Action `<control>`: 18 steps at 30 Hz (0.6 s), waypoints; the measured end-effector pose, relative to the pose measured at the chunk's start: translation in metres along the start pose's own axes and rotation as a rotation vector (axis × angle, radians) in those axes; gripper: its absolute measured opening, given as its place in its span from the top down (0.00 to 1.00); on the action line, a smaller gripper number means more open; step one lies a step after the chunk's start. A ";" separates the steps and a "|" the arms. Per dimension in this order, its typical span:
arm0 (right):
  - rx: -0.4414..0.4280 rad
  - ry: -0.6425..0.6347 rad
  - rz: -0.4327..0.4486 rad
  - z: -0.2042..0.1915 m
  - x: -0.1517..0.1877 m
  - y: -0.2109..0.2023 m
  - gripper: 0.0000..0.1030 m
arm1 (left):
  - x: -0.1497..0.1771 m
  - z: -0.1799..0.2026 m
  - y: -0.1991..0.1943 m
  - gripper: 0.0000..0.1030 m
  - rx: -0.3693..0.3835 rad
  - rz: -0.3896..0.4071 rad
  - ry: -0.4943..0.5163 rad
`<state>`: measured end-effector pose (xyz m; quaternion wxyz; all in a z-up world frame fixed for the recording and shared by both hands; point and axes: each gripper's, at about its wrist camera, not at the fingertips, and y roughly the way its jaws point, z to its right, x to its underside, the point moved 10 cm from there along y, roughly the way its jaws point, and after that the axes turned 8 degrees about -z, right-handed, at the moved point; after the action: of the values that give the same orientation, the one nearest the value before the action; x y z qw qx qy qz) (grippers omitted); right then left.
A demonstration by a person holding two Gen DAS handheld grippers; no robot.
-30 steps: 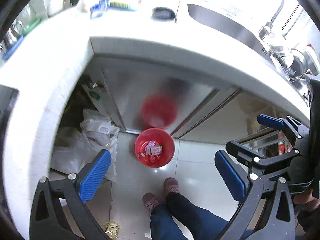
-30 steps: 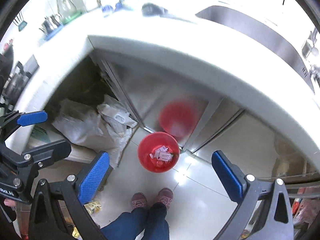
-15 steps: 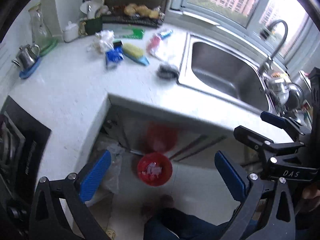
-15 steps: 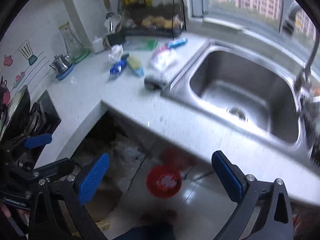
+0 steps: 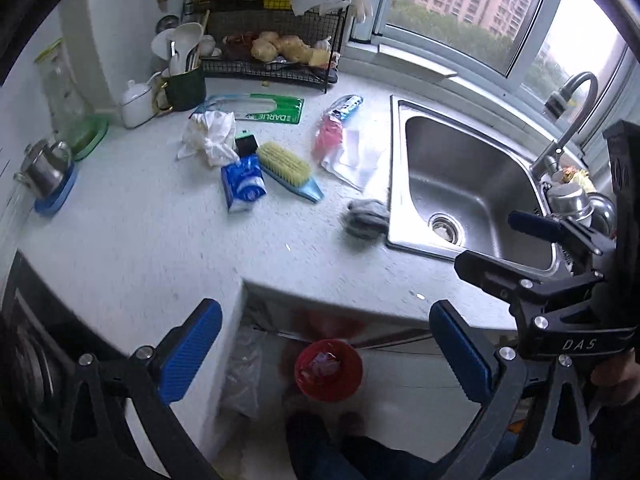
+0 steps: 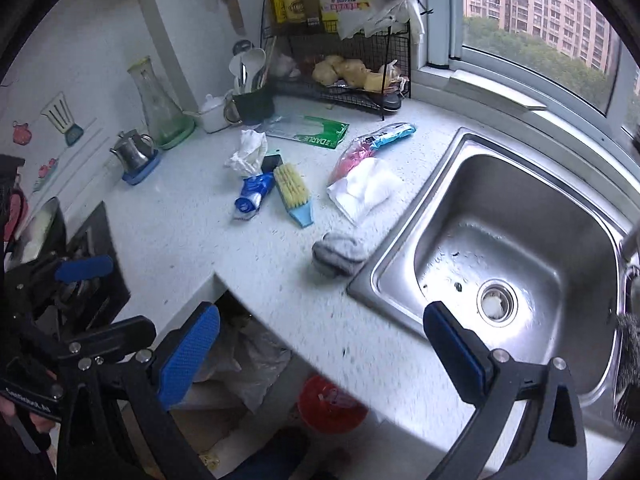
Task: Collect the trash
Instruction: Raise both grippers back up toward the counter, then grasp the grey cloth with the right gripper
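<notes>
A red trash bin [image 5: 329, 372] with wrappers inside stands on the floor below the counter edge; it also shows in the right wrist view [image 6: 332, 404]. On the white counter [image 5: 140, 240] lie a crumpled white tissue [image 5: 210, 140], a blue tissue pack [image 5: 243, 186], a green DARLIE wrapper [image 5: 272, 110], a pink-and-blue plastic bag [image 5: 334, 128] with white paper [image 5: 354, 160], and a grey rag [image 5: 366, 218]. My left gripper [image 5: 324, 354] is open and empty above the counter edge. My right gripper [image 6: 320, 354] is open and empty beside it.
A yellow scrub brush [image 5: 290, 170] lies among the trash. A steel sink [image 5: 472, 184] with a tap [image 5: 572, 108] is on the right. A wire rack [image 5: 276, 56], a utensil cup [image 5: 184, 84], a glass jug [image 6: 158, 104] and a small kettle [image 5: 44, 168] line the back.
Both grippers have tilted up from looking at the floor and bin to looking over the counter and sink. Both stay open and empty.
</notes>
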<state>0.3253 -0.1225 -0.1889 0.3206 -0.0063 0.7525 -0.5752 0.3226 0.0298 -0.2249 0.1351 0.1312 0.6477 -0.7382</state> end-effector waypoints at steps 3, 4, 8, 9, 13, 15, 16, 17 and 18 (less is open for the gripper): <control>0.017 -0.011 -0.028 -0.001 -0.015 0.021 0.01 | -0.014 -0.016 0.020 0.00 -0.002 -0.025 0.002; 0.027 -0.010 -0.039 0.001 -0.019 0.025 0.03 | -0.017 -0.021 0.027 0.00 0.010 -0.041 0.000; 0.064 -0.004 -0.088 0.004 -0.031 0.057 0.07 | -0.032 -0.043 0.054 0.00 0.021 -0.054 -0.005; 0.069 -0.004 -0.105 0.005 -0.032 0.065 0.09 | -0.035 -0.050 0.064 0.00 0.035 -0.074 -0.018; 0.076 0.024 -0.163 0.012 -0.035 0.092 0.21 | -0.041 -0.065 0.084 0.00 0.043 -0.113 -0.028; 0.082 0.040 -0.184 0.016 -0.036 0.101 0.29 | -0.043 -0.070 0.091 0.00 0.046 -0.123 -0.022; 0.077 0.050 -0.198 0.016 -0.035 0.106 0.35 | -0.044 -0.072 0.094 0.00 0.049 -0.128 -0.022; 0.075 0.054 -0.214 0.017 -0.035 0.110 0.36 | -0.046 -0.074 0.097 0.00 0.054 -0.132 -0.024; 0.080 0.055 -0.225 0.017 -0.034 0.114 0.38 | -0.047 -0.077 0.099 0.00 0.061 -0.139 -0.029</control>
<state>0.4016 -0.0855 -0.2738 0.2332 -0.0620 0.7321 -0.6370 0.4040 0.0947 -0.3087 0.0888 0.0791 0.6306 -0.7670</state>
